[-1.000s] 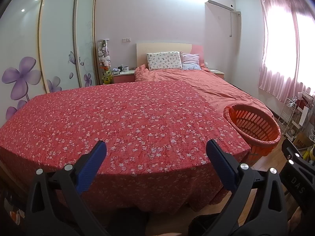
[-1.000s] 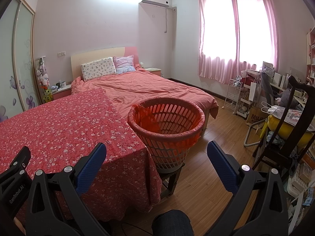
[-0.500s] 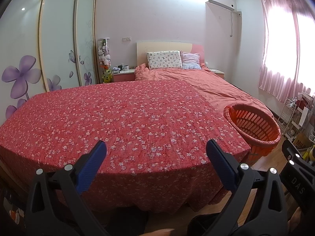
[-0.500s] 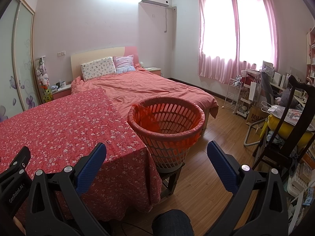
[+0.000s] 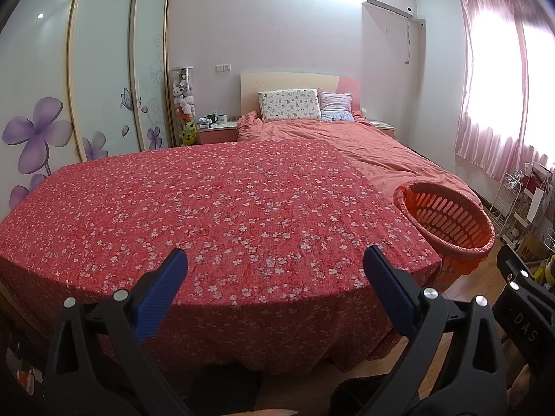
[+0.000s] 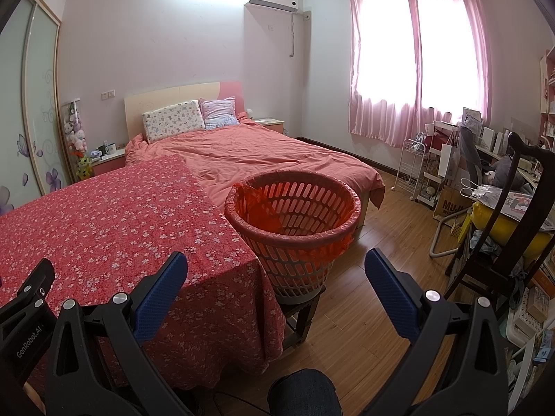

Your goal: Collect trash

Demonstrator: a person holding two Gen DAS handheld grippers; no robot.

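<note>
Both claws spread, empty: left gripper point(image 5: 274, 274) over floral cloth point(image 5: 208, 215), right gripper point(image 6: 274, 274) faced basket point(image 6: 295, 215) at 12 o'clock. No trash visible; risk of snagging cloth.

Pale pink walls; a bed point(image 6: 263, 159) with a salmon cover at the far wall; pink curtains point(image 6: 416, 59) glow right; wardrobe doors point(image 5: 104, 69) left; wooden floor point(image 6: 374, 312).

both wrist views face the bed point(image 5: 347, 145), sharing the basket point(image 6: 295, 215).
</note>
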